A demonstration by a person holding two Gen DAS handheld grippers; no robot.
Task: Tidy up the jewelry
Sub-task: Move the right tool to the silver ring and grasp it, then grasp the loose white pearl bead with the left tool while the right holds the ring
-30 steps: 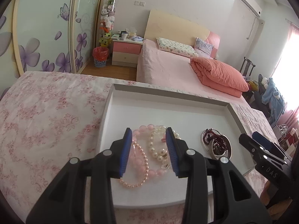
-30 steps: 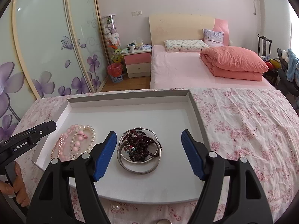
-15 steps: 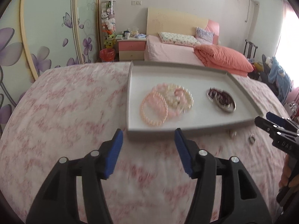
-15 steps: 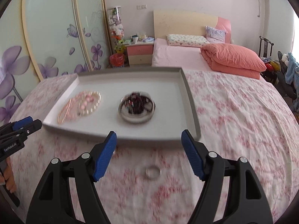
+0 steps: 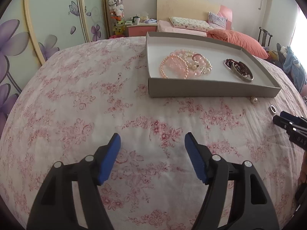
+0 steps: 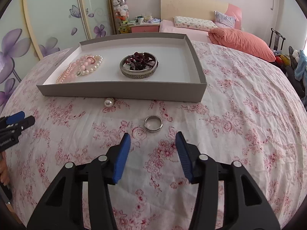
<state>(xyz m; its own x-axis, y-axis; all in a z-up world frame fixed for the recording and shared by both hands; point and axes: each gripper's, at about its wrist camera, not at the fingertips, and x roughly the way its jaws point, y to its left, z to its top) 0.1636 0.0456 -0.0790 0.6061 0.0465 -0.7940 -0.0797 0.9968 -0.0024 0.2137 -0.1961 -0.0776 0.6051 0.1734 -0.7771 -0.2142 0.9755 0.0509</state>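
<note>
**Pinks, greys and blue pads**

The bedspread is white with pink roses. The tray is grey outside, white inside, holding pink and cream bead bracelets, dark red beads and a silver bangle. A silver ring lies outside. Gripper pads are blue.

Left gripper, right gripper: black plastic arms, ribbed blue pads, silver pivot screws. White lettering on the neighbouring gripper's side, at 9 o'clock in right-wrist view.
</note>
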